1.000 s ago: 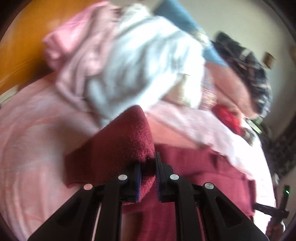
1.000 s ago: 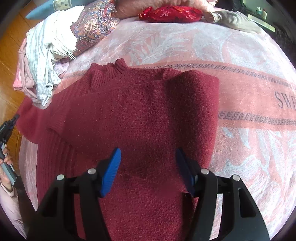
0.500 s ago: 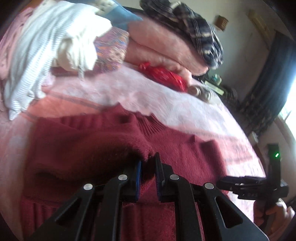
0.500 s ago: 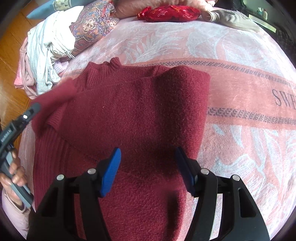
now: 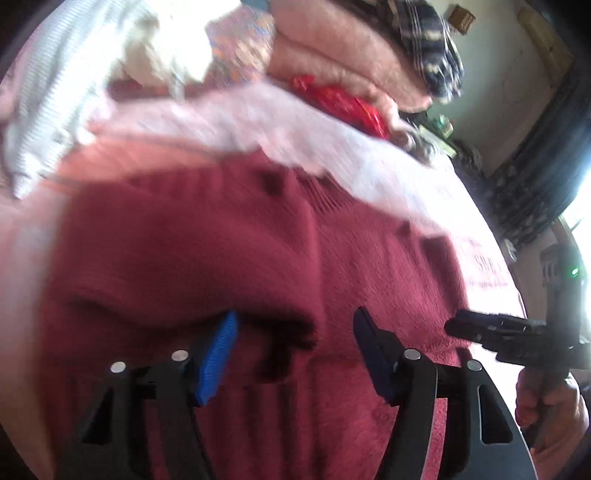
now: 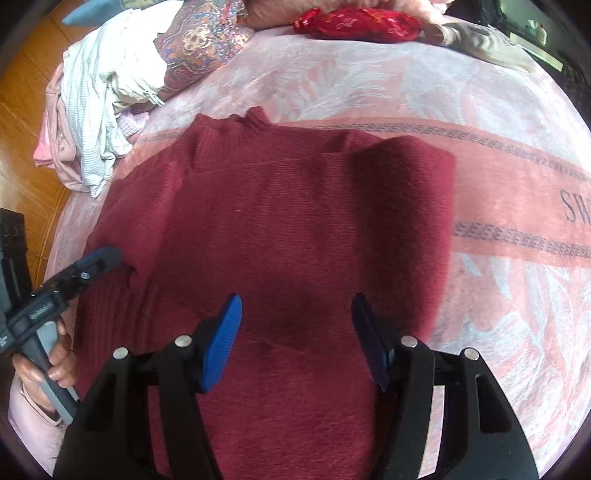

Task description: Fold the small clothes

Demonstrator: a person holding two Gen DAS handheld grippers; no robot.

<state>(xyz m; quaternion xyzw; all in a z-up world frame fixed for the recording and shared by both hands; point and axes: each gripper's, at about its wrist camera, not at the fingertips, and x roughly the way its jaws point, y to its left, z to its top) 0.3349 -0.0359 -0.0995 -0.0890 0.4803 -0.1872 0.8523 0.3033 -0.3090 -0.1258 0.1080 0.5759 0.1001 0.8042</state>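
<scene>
Centrally, a dark red knitted sweater (image 6: 306,236) lay flat on a pink patterned bedspread (image 6: 509,295), its ribbed collar at the far edge and both side portions folded in over the body. The right gripper (image 6: 295,332) hovered just above the near middle of the sweater with its blue-padded fingers (image 6: 221,343) spread wide, holding nothing. At the left, the left gripper (image 6: 101,258) sat at the edge of the folded-in left sleeve; its own blurred view showed its fingers (image 5: 218,354) spread apart too, with the sleeve's cuff lying loose between them and not pinched.

Judging from this, the main risk was that the thick, springy knit would not stay folded: the left flap looked puffed and uneven, so it could slide back open or bunch once the next fold began. A grip that caught only the top layer would likely drag the sleeves out of line. The sweater also lay near the left edge of the bed, so a careless pull could send part of it over the side.

A heap of white and pink clothes (image 6: 96,110) and a paisley fabric (image 6: 199,40) sat at the far left, with a shiny red bundle (image 6: 354,22) at the far edge.

Dark letters on the bedspread at the right read "SW", cut off by the frame. Small lettering on the left gripper was too tiny to read.
</scene>
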